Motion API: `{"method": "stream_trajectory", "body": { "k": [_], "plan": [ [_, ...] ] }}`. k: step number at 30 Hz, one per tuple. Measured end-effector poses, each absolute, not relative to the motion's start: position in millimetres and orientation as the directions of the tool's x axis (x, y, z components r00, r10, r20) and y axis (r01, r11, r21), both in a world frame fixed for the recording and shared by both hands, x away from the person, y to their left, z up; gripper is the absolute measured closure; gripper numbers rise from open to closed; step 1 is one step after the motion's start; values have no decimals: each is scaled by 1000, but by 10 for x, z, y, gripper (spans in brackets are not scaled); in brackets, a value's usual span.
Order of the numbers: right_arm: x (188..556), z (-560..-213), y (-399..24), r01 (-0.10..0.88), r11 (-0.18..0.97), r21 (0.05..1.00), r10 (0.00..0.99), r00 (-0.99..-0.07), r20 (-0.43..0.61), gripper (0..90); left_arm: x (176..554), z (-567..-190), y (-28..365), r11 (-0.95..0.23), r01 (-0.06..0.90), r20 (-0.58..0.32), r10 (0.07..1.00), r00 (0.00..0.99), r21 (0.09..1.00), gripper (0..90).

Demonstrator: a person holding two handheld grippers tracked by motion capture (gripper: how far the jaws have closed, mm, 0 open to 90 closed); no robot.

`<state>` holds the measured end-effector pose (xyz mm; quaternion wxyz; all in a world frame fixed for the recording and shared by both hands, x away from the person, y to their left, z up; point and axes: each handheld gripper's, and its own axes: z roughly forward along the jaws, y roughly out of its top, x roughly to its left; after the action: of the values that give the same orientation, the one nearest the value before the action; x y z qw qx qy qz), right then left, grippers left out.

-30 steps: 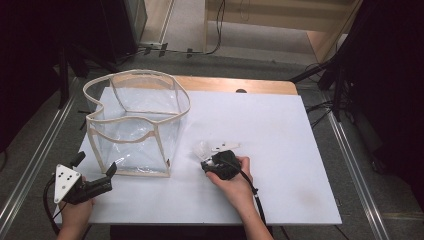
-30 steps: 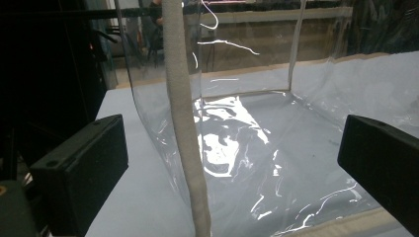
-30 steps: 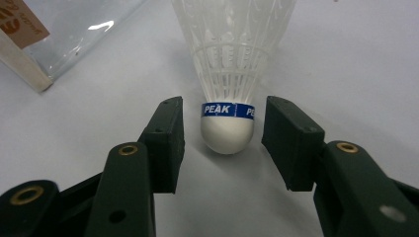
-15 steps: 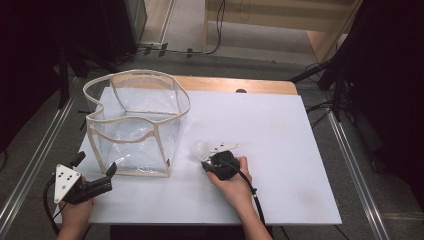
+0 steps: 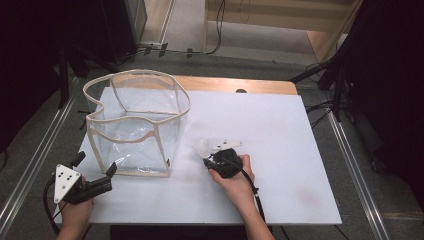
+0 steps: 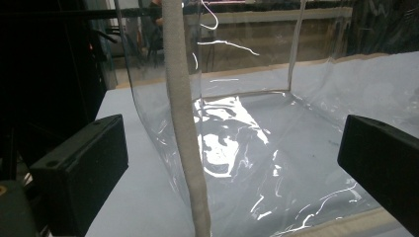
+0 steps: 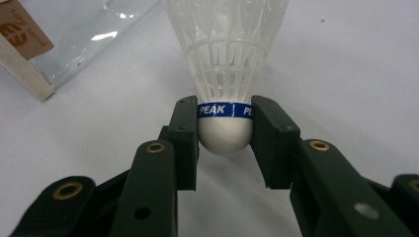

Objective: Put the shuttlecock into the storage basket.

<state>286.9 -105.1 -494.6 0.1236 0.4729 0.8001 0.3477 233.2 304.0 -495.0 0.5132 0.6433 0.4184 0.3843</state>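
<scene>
The right tool is clenched on a white shuttlecock, its two black jaws having just been closing with the shuttlecock between them; in the right gripper view the pads press on either side of the rounded white cork, level with the blue band that reads "PEAK", and the feathered skirt fans out away from the camera; the shuttlecock lies on the white counter, just right of a clear plastic bag with cream fabric edging; in the high view the right tool sits near the middle of the counter, the person's right hand wrapped round its body, the pale skirt pointing up and to the left toward the bag.

The left tool is released, held low at the counter's near left corner by the left hand; in the left gripper view its jaws stand wide apart, with the bag's near cream corner seam upright between them and neither pad touching it; the bag stands open-topped on the counter, its clear walls shining with reflections.
</scene>
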Motion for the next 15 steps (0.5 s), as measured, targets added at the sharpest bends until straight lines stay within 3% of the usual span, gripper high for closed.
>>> {"method": "stream_trajectory", "body": {
  "k": [15],
  "plan": [
    [2892, -4818, -1110, 651, 304, 695, 841, -526, 125, 632, 2332, -4951, 3038, -122, 145, 63, 933, 354, 982, 0]
  ]
}}
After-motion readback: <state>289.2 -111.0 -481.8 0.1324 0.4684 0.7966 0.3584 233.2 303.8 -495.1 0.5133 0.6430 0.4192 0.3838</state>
